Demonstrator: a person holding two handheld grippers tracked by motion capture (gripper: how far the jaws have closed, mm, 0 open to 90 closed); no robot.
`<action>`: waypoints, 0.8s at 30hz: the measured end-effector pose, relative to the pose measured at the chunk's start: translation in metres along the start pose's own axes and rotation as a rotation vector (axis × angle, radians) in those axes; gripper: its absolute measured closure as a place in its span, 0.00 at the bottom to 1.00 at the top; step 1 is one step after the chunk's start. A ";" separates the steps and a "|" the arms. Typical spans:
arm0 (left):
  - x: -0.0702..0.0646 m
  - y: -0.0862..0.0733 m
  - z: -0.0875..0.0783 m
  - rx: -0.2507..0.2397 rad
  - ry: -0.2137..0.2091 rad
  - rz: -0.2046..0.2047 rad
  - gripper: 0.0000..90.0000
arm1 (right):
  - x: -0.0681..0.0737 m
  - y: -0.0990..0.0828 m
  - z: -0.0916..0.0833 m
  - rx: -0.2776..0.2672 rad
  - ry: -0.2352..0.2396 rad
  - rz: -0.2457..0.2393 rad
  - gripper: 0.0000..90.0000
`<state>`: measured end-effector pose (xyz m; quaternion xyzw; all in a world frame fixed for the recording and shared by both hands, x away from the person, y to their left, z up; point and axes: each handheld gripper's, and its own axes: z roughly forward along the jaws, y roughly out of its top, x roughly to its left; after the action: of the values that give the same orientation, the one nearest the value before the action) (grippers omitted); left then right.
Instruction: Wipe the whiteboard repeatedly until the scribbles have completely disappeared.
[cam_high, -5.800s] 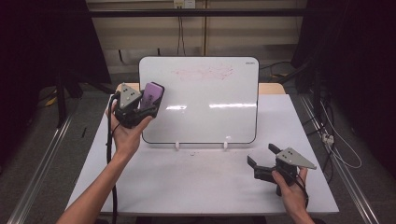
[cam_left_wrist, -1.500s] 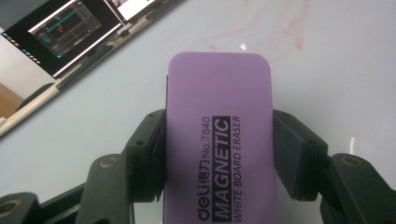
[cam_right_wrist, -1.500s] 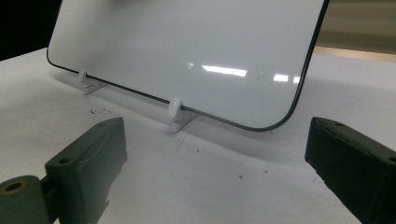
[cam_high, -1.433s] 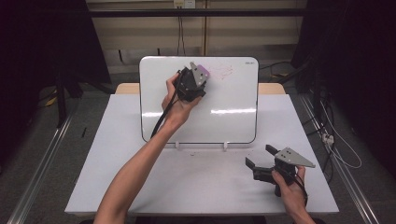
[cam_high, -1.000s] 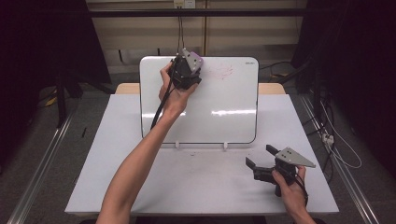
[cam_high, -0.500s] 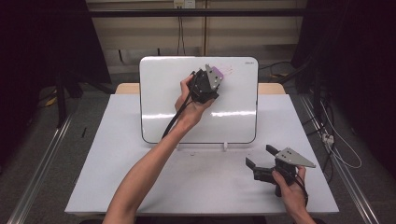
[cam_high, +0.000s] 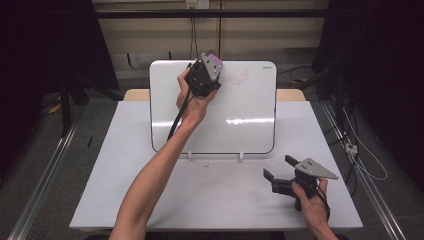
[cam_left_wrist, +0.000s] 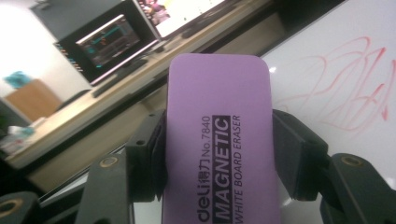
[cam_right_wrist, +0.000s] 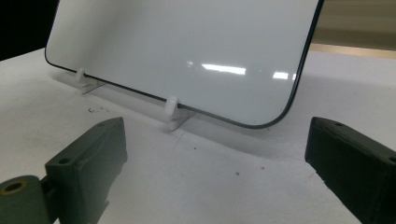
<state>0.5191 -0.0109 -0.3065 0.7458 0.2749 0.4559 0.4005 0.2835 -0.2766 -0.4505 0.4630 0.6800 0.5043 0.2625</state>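
We are counting one purple eraser (cam_left_wrist: 219, 140), sitting tight between the jaws of the left claw (cam_high: 209, 70). We are seeing one whiteboard (cam_high: 240, 130), standing just behind that claw. We are finding one patch of red scribbles (cam_left_wrist: 355, 88) on it, just beside the eraser. We are counting two little white feet (cam_right_wrist: 173, 112) holding the board up, in front of the right claw (cam_high: 280, 167). We are counting two claws in all, two hands, and one white table (cam_high: 100, 200) under the right claw.
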 end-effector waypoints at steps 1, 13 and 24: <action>-0.005 0.001 0.001 0.000 -0.003 0.005 0.46 | 0.000 0.000 0.000 -0.001 0.001 0.000 0.06; -0.070 0.015 0.006 -0.011 -0.065 0.122 0.46 | 0.001 0.000 0.000 -0.001 0.008 -0.001 0.06; -0.104 0.045 0.017 -0.022 -0.109 0.192 0.46 | 0.001 0.000 -0.001 -0.004 0.012 0.003 0.06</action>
<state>0.4914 -0.1206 -0.3207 0.7880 0.1750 0.4540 0.3773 0.2827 -0.2757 -0.4498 0.4605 0.6799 0.5088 0.2584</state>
